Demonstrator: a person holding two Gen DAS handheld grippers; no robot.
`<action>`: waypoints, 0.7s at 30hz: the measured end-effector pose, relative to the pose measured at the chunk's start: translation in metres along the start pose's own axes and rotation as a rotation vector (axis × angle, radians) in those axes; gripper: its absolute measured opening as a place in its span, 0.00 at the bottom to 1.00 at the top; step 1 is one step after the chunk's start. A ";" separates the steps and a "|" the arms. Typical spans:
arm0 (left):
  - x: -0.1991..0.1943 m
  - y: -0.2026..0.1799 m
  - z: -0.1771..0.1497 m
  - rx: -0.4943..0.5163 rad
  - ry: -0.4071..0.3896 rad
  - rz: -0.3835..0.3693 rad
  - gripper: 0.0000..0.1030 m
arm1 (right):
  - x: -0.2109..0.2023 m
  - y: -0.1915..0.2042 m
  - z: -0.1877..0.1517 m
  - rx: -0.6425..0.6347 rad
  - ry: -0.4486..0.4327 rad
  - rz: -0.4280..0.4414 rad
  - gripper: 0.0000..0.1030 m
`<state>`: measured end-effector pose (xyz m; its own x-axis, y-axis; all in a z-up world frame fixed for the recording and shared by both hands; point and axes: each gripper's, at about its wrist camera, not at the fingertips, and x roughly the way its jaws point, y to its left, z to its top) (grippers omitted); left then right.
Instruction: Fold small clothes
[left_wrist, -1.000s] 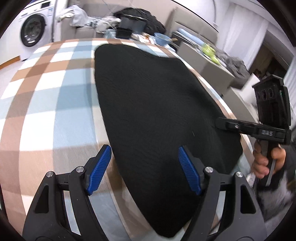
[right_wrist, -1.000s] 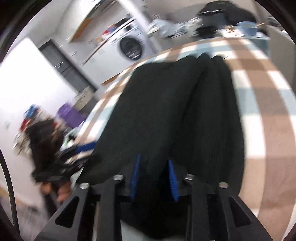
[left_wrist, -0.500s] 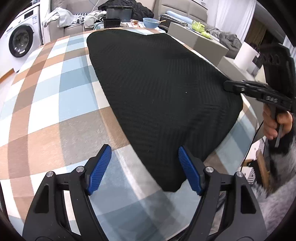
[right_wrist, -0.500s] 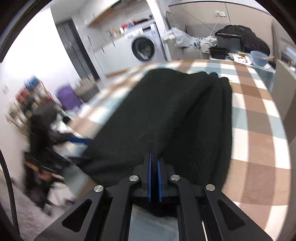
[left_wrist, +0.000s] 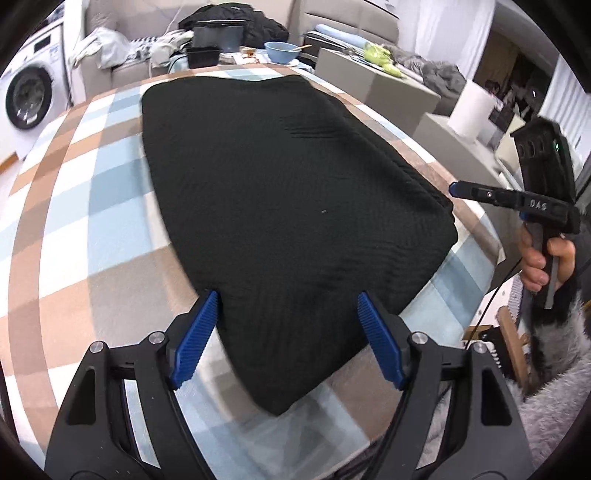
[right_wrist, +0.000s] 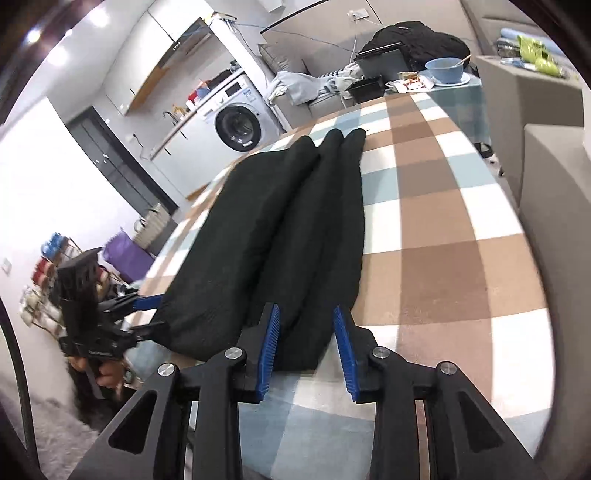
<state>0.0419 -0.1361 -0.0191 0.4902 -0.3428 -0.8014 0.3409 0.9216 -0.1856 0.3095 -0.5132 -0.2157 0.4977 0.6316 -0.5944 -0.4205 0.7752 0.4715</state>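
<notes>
A black knit garment (left_wrist: 288, 184) lies folded lengthwise on the checked tablecloth (left_wrist: 92, 221). My left gripper (left_wrist: 291, 336) is open above its near corner, the blue pads wide on either side of the cloth and not touching it. In the right wrist view the garment (right_wrist: 280, 236) shows as three long stacked folds. My right gripper (right_wrist: 306, 347) is at its near end with the jaws opening. The fold's end lies between the pads, which do not press on it. The right gripper's tip (left_wrist: 458, 190), held by a hand (left_wrist: 543, 258), shows beside the garment's right edge.
The table's right edge drops off near a grey cabinet (left_wrist: 399, 88) and a white cylinder (left_wrist: 471, 114). Beyond the far end stand a blue bowl (left_wrist: 282, 51), black bins (left_wrist: 203, 55), a sofa with clothes and a washing machine (right_wrist: 238, 127). Bare checked cloth (right_wrist: 443, 240) lies beside the garment.
My right gripper, shut on the garment's fold half a second ago, now has its jaws apart and has drawn back a little. My left gripper shifted over the garment's near corner.
</notes>
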 end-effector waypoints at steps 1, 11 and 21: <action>0.001 -0.004 0.003 0.007 -0.002 0.010 0.72 | 0.003 0.001 0.000 0.001 0.006 0.026 0.31; 0.006 0.003 -0.003 -0.026 0.024 0.039 0.73 | 0.032 0.019 0.000 -0.068 0.029 -0.033 0.08; -0.019 0.016 -0.019 -0.030 -0.010 0.063 0.73 | 0.016 0.013 0.016 -0.038 -0.037 -0.141 0.26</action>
<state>0.0227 -0.1118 -0.0178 0.5179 -0.2855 -0.8064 0.2846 0.9465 -0.1523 0.3238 -0.4934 -0.2089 0.5814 0.5168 -0.6285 -0.3724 0.8557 0.3591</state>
